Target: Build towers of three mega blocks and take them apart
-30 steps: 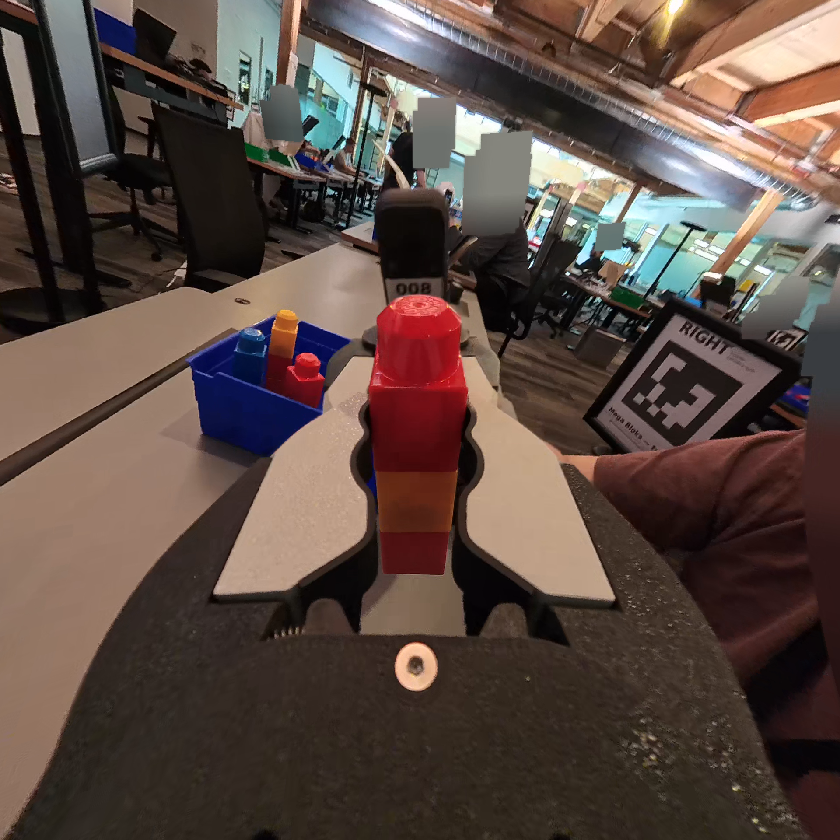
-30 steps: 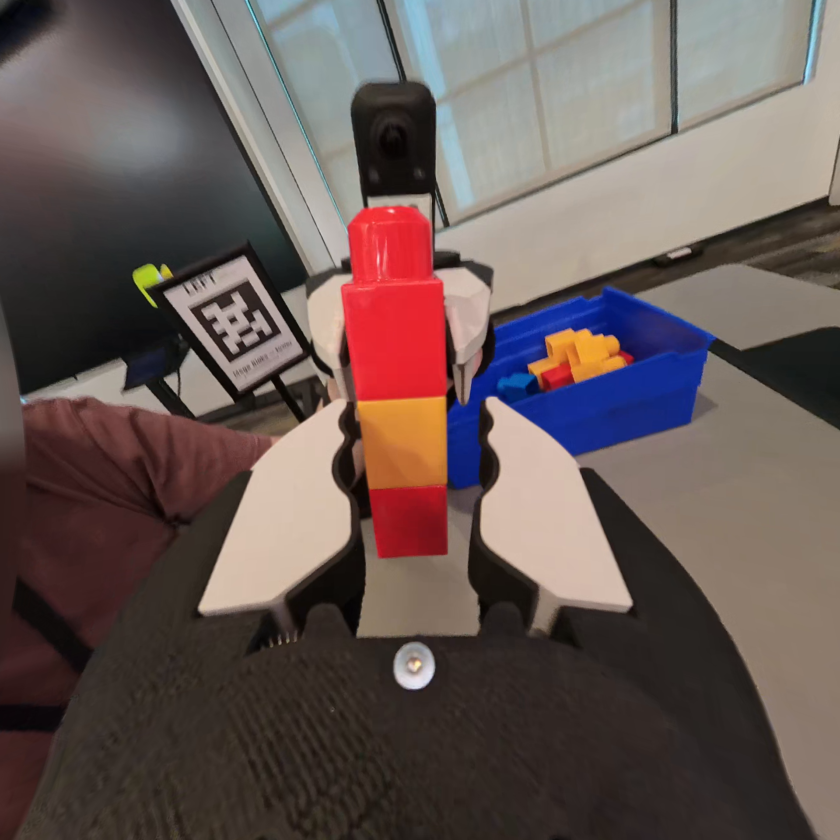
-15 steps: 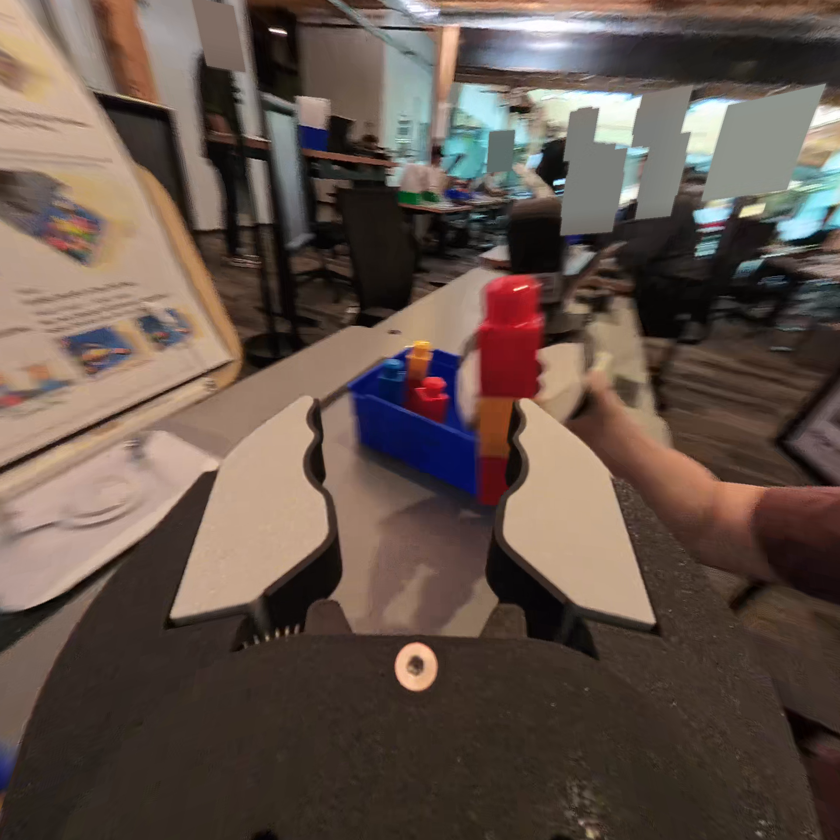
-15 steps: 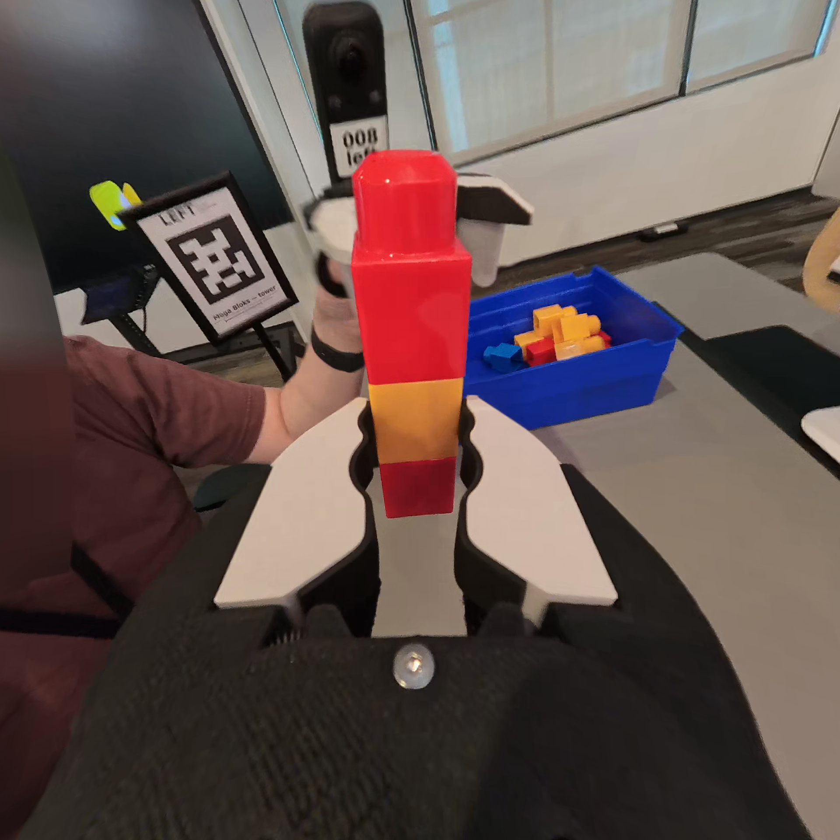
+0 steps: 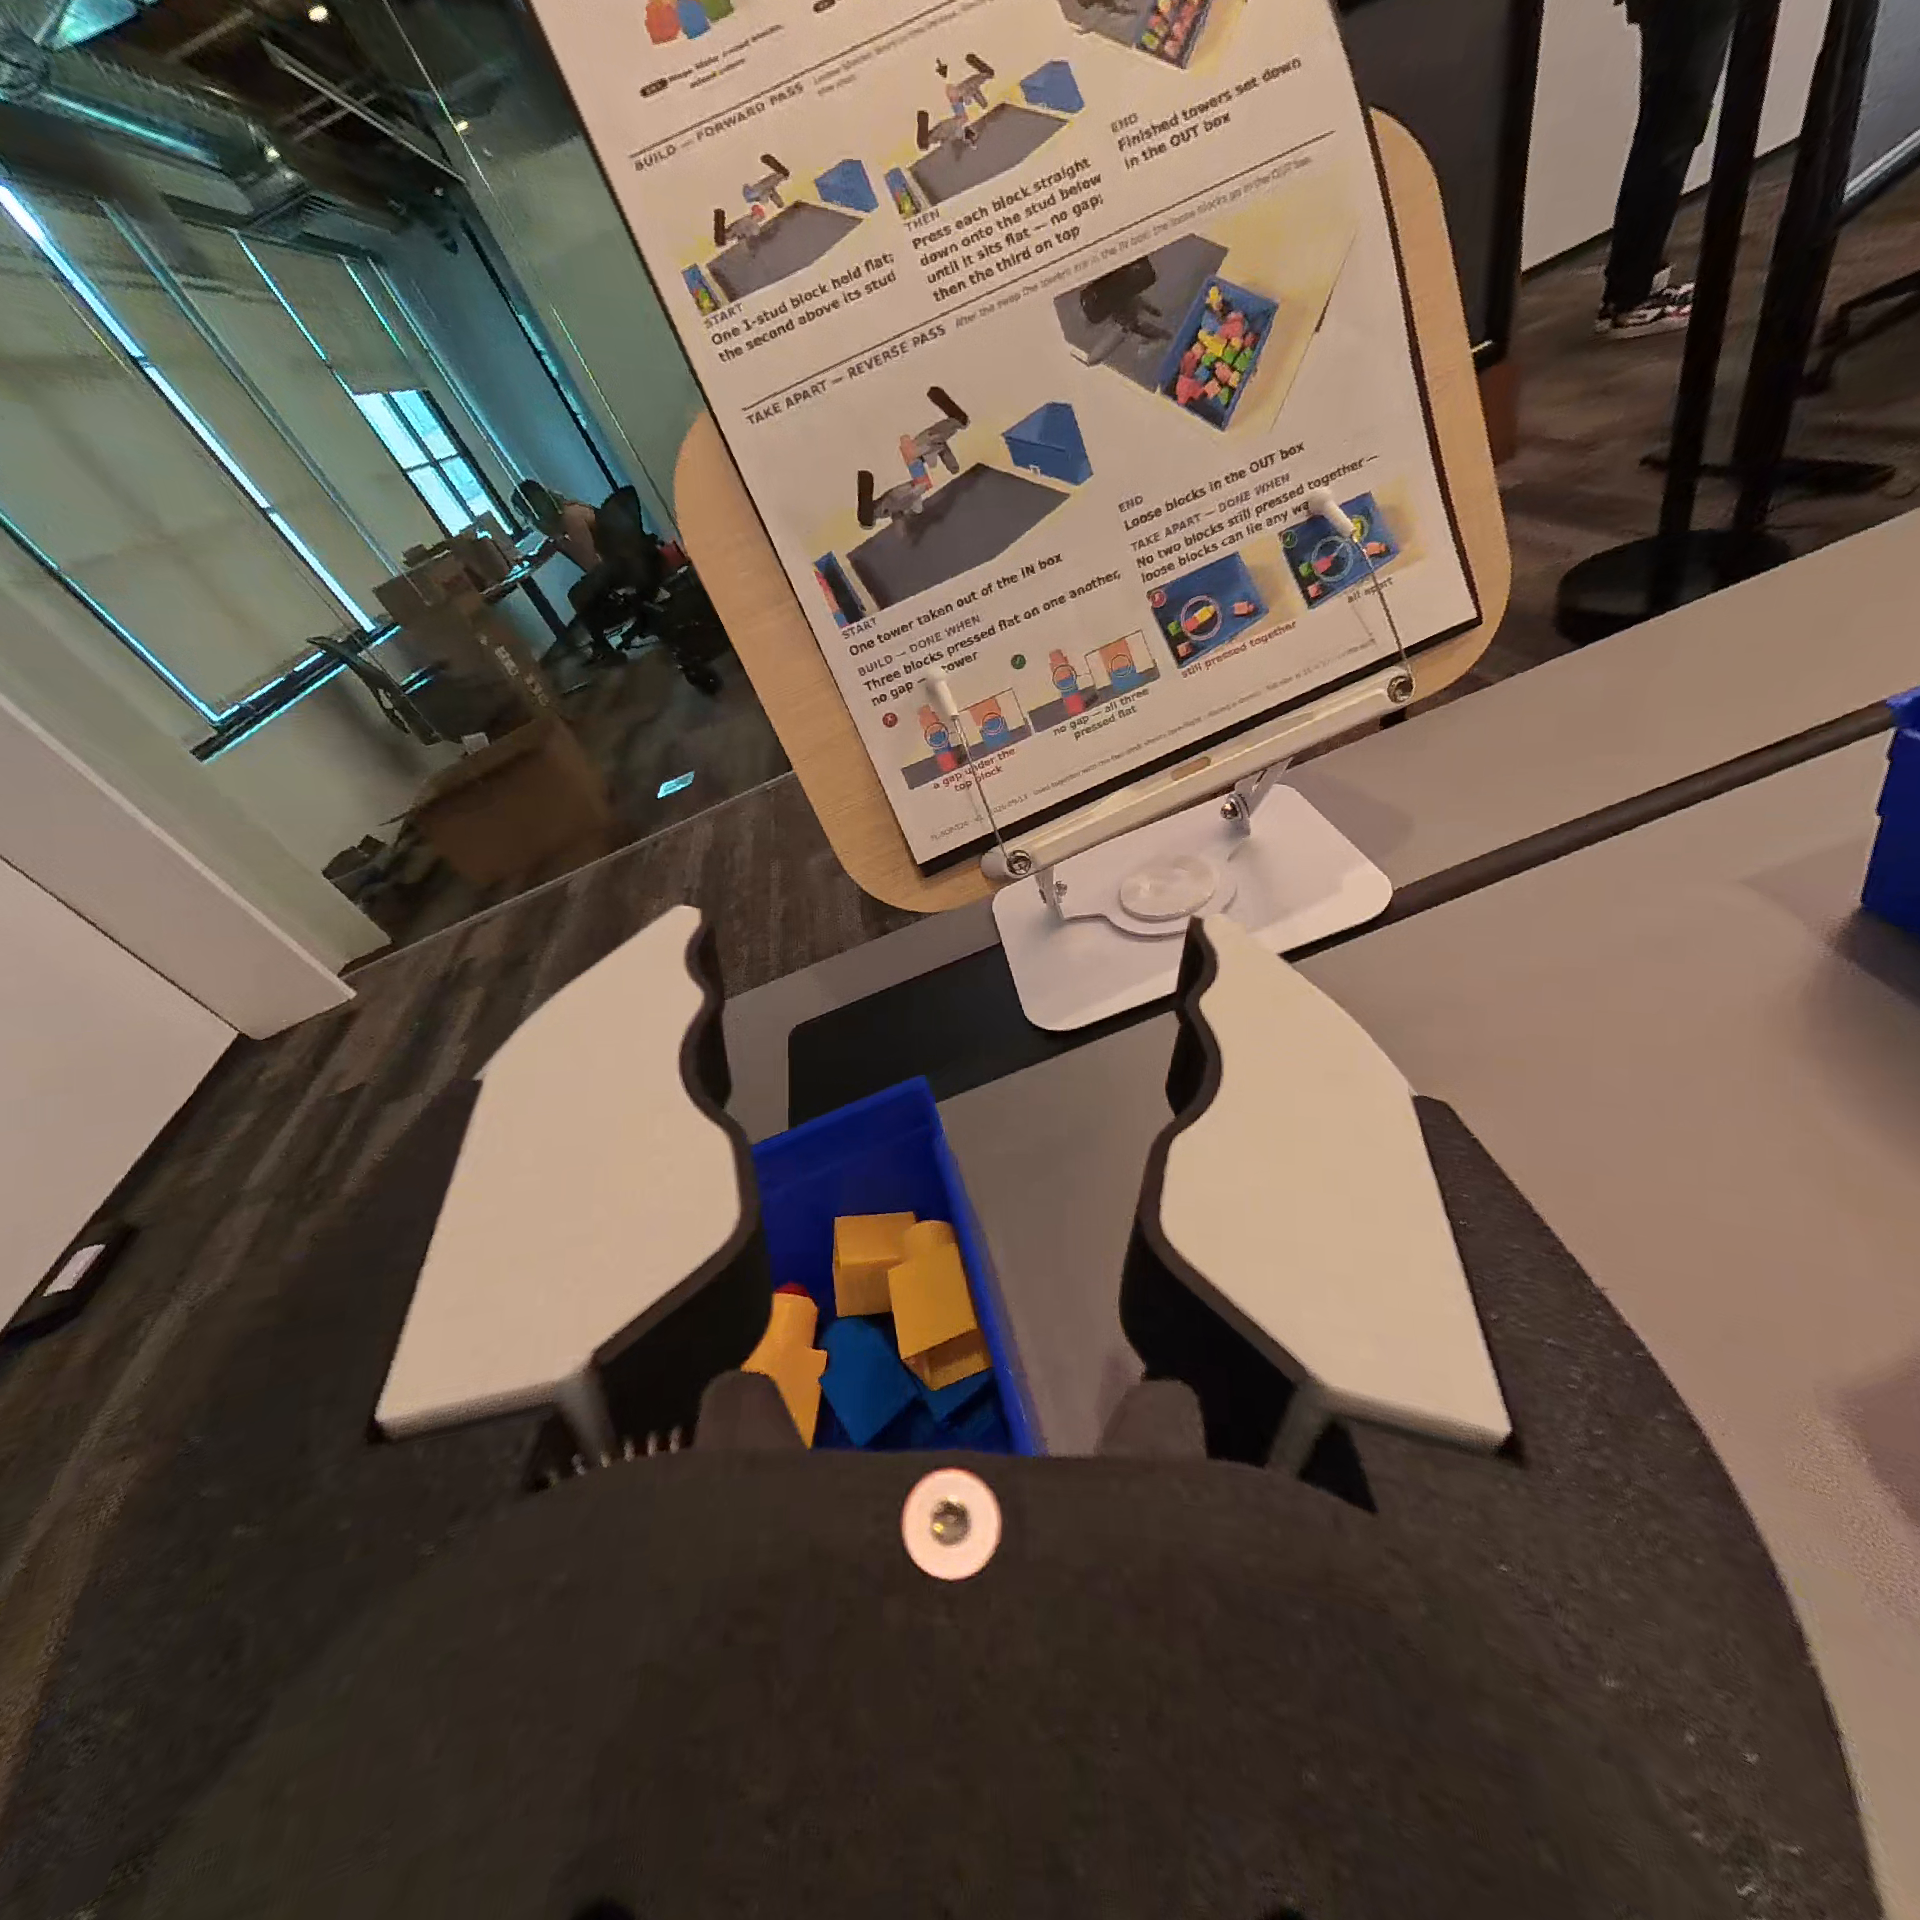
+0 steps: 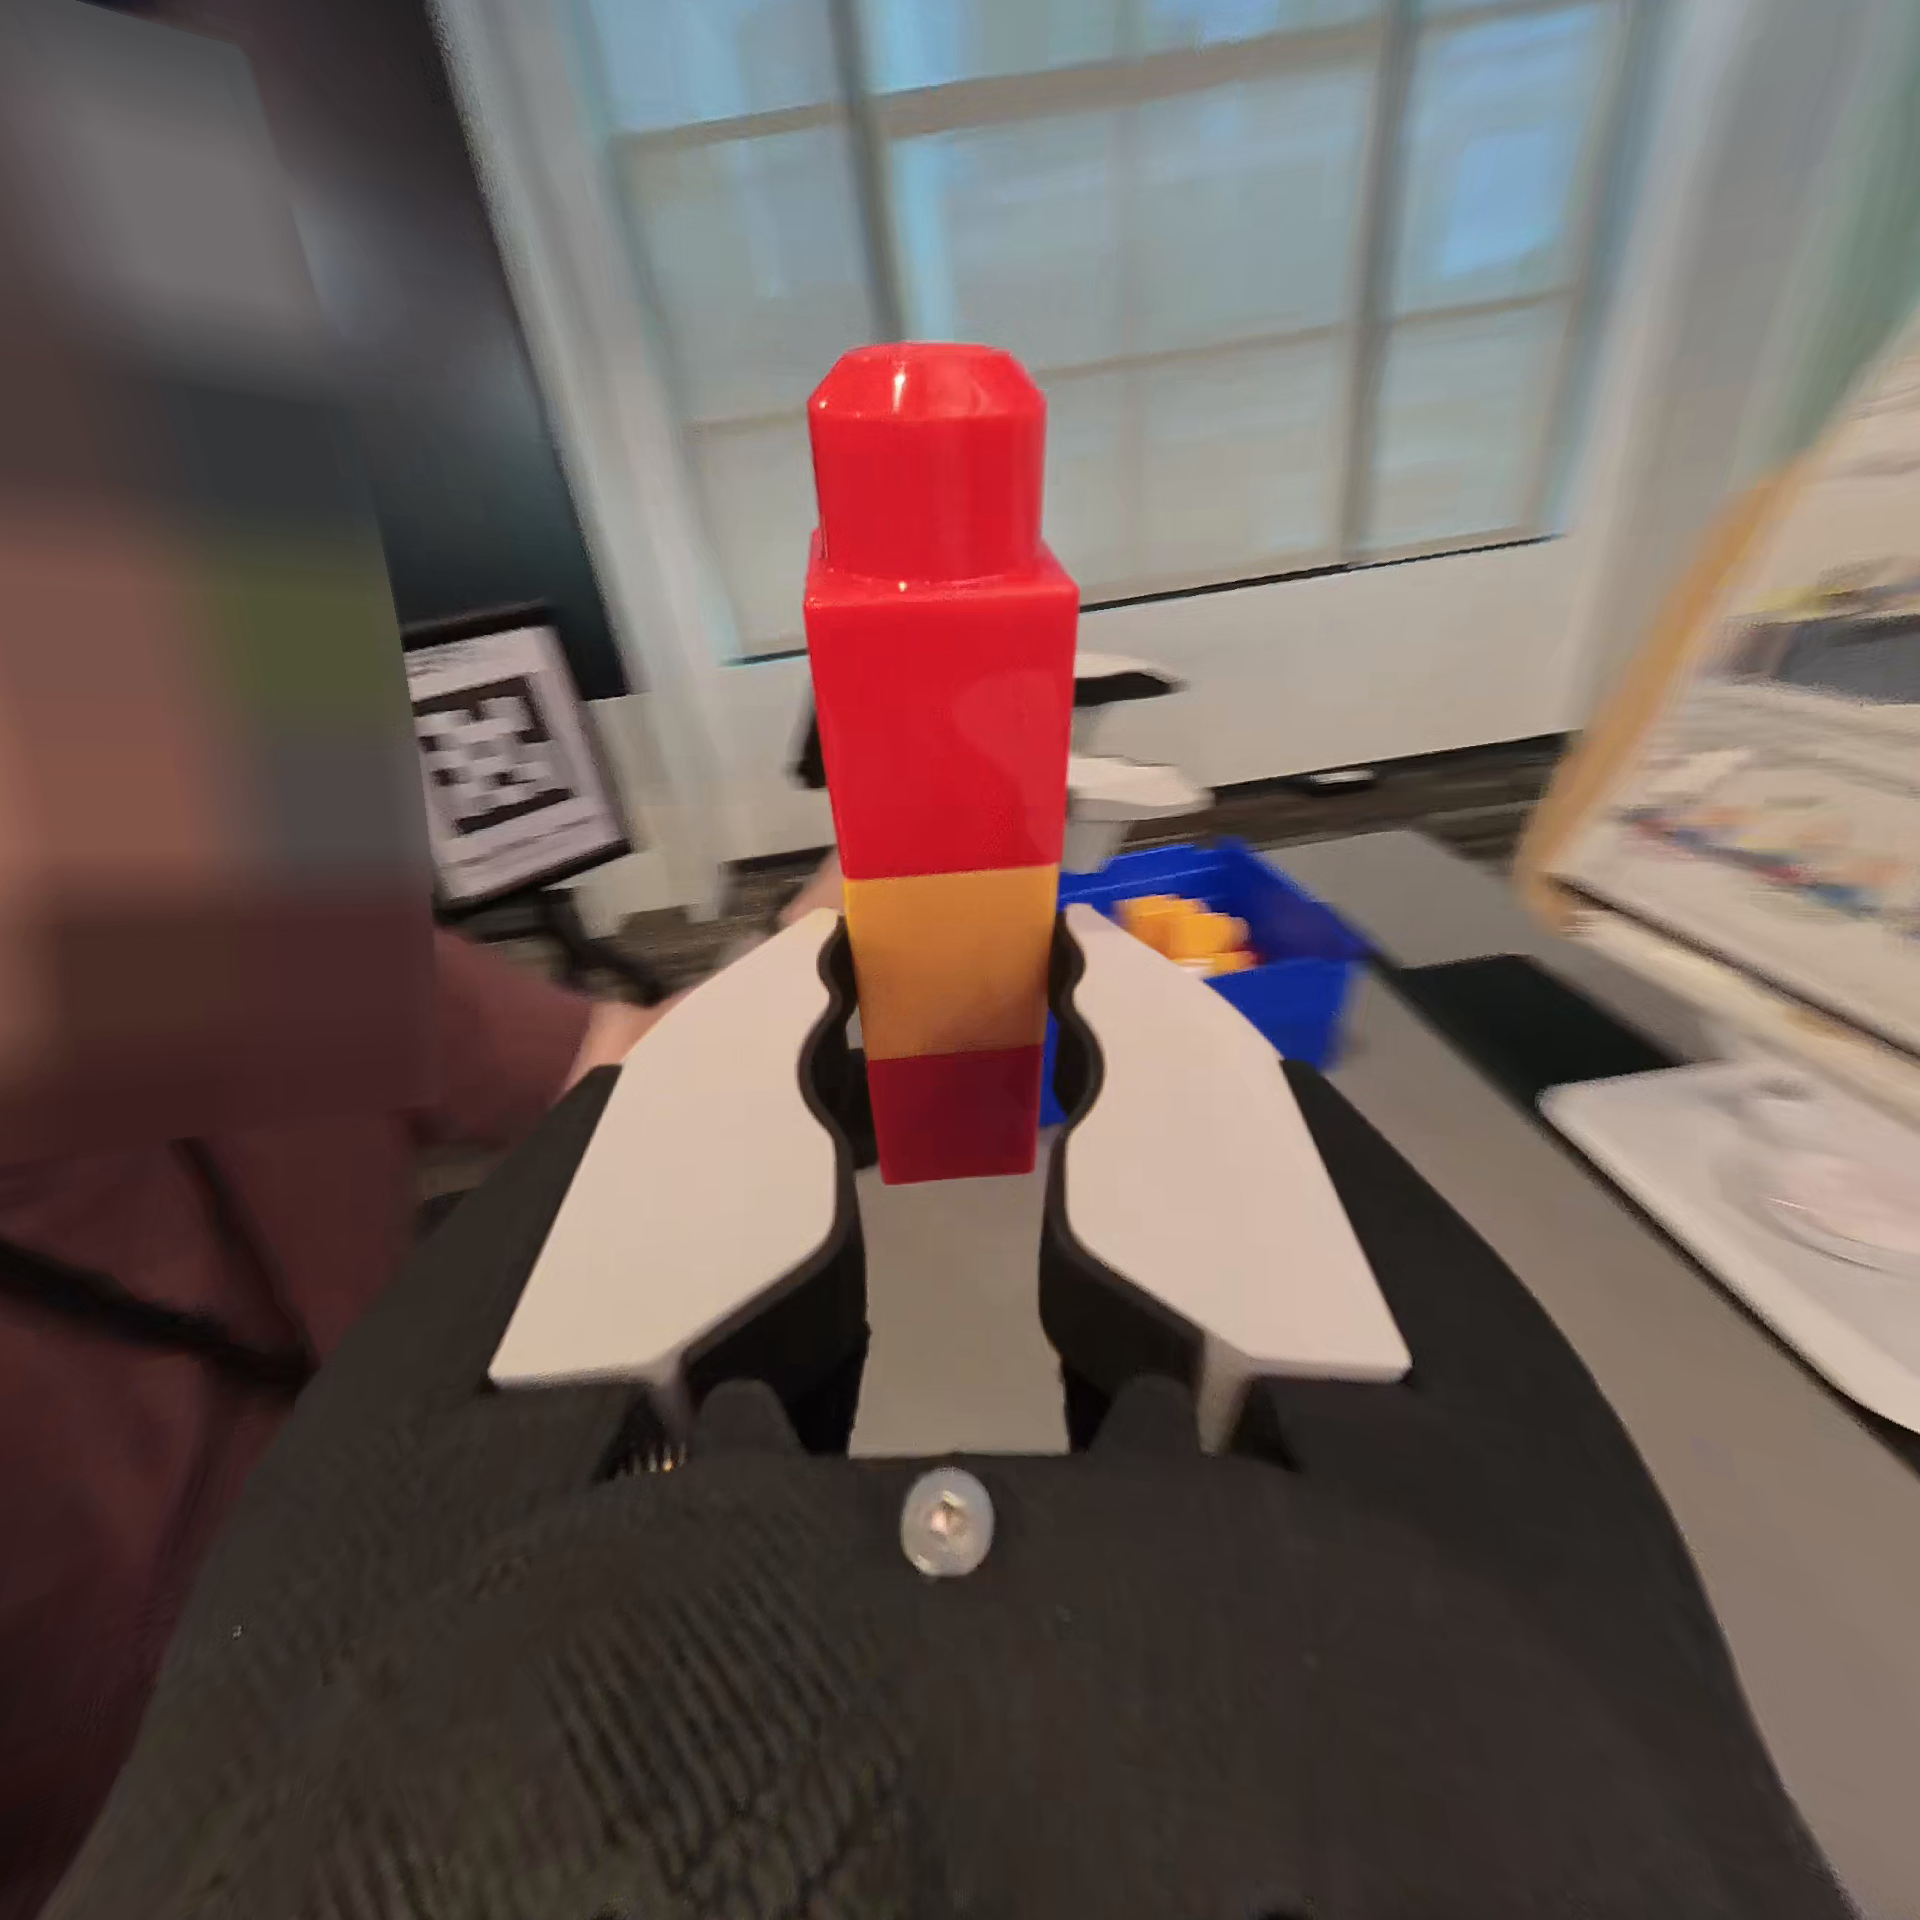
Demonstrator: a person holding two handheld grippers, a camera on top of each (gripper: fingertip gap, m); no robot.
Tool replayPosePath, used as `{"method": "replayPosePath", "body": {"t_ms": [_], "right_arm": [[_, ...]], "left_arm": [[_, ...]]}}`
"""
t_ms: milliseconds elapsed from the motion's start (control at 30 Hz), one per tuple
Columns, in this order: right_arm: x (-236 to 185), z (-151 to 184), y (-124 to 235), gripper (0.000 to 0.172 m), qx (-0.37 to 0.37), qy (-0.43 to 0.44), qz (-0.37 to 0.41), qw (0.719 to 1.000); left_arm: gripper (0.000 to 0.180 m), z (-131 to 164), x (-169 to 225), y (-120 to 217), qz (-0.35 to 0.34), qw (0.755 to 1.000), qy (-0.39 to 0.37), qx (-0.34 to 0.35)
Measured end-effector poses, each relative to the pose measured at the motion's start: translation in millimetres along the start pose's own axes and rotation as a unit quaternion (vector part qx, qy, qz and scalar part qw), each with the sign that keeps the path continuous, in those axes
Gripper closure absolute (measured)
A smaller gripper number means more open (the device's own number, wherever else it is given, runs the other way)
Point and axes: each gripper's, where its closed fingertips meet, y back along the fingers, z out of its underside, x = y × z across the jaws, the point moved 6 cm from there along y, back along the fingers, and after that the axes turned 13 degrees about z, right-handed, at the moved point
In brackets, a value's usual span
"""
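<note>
Right hand-held gripper (image 6: pixel 948 940) is closed on a three-block tower (image 6: pixel 940 790) that stands upright between its fingers: a red block with a round stud on top, an orange one in the middle, a darker red one at the bottom. Both pads press against the orange block, one on each side. Behind the tower, a blue bin (image 6: pixel 1288 961) with orange blocks sits on the grey table (image 6: pixel 1558 1299), and the other hand-held gripper shows as a blurred white shape just above that bin.

Left hand-held gripper (image 5: pixel 940 940) is spread wide with nothing between its fingers. It hangs above the blue bin (image 5: pixel 883 1132), which stands near the table's edge and holds loose yellow blocks (image 5: pixel 909 1283) and blue blocks (image 5: pixel 868 1371). Farther along the table (image 5: pixel 1621 1091), a printed instruction sheet (image 5: pixel 1049 416) leans on a white stand (image 5: pixel 1174 904) by the far edge.
</note>
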Motion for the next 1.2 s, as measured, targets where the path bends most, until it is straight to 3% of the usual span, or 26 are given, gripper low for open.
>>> {"method": "replayPosePath", "body": {"t_ms": [133,267,400,533,967,1200], "right_arm": [[13,0,59,0.136,0.07,0.048,0.166,0.982],[43,37,121,0.136,0.121,-0.001,0.302,0.946],[75,82,154,0.136,0.098,-0.049,0.436,0.893],[97,105,165,0.136,0.042,-0.048,0.543,0.837],[152,151,151,0.136,-0.071,-0.05,0.648,0.756],[178,176,143,0.136,-0.105,-0.054,0.667,0.736]], "left_arm": [[0.097,1,-5,1,0.008,1.0,0.019,0.008],[0.097,0,-9,4,0.0,1.0,0.022,0.011],[0.097,-3,-9,7,0.002,1.0,0.023,0.018],[0.097,-5,-7,9,0.017,0.999,0.03,0.021],[0.096,-8,4,10,0.043,0.999,0.023,0.019],[0.096,-9,7,9,0.057,0.998,0.025,0.017]]}}
